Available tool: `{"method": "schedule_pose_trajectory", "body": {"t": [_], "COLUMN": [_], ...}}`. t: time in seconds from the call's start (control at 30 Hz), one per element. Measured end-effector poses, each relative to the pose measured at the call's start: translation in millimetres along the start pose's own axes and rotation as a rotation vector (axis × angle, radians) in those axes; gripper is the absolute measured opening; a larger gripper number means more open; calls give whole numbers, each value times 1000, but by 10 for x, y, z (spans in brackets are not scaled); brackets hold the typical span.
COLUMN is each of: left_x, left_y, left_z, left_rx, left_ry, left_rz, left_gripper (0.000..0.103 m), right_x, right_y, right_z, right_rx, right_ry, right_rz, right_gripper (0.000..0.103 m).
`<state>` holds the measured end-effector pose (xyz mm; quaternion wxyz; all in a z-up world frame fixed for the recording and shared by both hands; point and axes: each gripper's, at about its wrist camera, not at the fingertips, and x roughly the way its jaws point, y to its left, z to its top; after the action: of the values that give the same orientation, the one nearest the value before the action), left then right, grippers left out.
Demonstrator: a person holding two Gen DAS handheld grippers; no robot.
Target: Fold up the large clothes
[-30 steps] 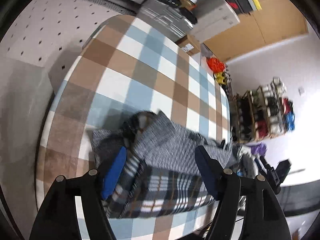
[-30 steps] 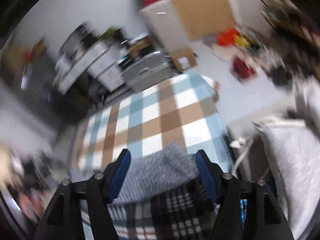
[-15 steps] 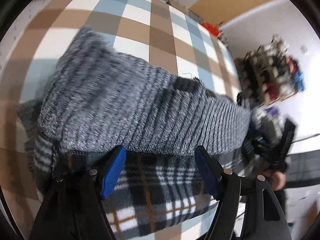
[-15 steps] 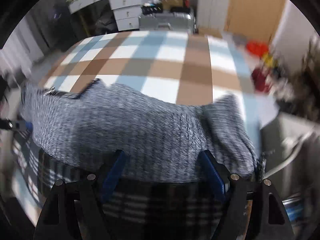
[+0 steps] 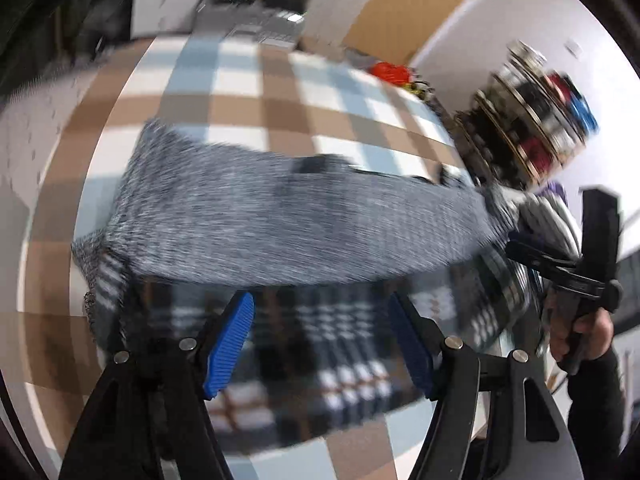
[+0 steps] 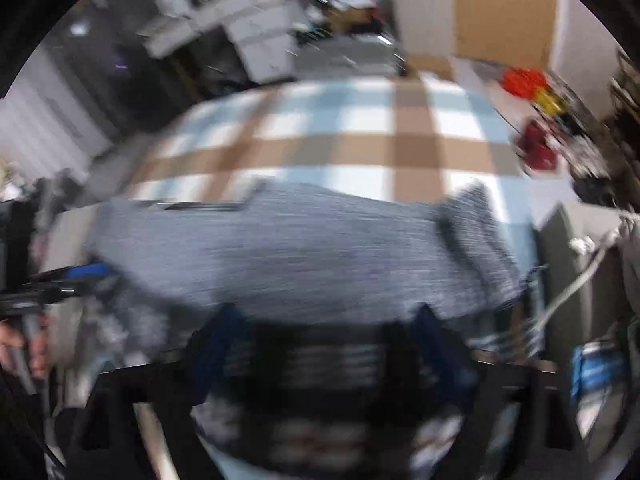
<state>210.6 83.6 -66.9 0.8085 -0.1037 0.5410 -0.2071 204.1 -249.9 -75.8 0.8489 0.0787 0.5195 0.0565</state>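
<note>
Lying folded across the near part of the checked table (image 5: 280, 92), the grey knit garment (image 5: 280, 220) has its knit half doubled over a dark plaid lining (image 5: 332, 344) that shows along the near edge. The fold itself looks done, and I'd say this is the letting-go step. The left gripper (image 5: 320, 344) hangs over the plaid edge with its blue pads apart and nothing pinched between them. The right gripper (image 6: 328, 356) is smeared by blur, yet its jaws stand wide above the same edge; they have just been opening, and no cloth seems clamped in them. In the left wrist view the other hand (image 5: 580, 328) shows at the garment's right end. Next comes either smoothing the top layer or taking hold of one end for a second fold, which needs a low, flat approach so only the wanted layers are caught. A second ago the knit lay bunched in a small heap near the table's edge; now it is spread wide.
</note>
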Motion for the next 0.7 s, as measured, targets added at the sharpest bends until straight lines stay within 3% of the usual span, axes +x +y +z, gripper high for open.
{"method": "schedule_pose_trajectory", "body": {"t": [0.1,0.2,0.3,0.53,0.7], "left_x": [-35,133,334,413,400], "left_y": [-144,-125,17,136,135], "left_z": [-144,-265,-359,-393,-458], "left_rx": [29,21,-34,45,98], "left_ry": [-35,-10,25,-52,-94], "left_rz": [7,34,83,44,39], "left_gripper": [76,78,78,78,78], "right_x": [-200,-65,216,550,582], "right_y": [374,481,457,456,482], "right_z": [-176,-335,-468,-681,-654], "right_rx": [-71,-38,-20,-95,-76], "right_ry": [-97,-64,15,65,77], "right_rz": [-23,-60,-166,-294,-315], "right_gripper": [103,103,103,103,103]}}
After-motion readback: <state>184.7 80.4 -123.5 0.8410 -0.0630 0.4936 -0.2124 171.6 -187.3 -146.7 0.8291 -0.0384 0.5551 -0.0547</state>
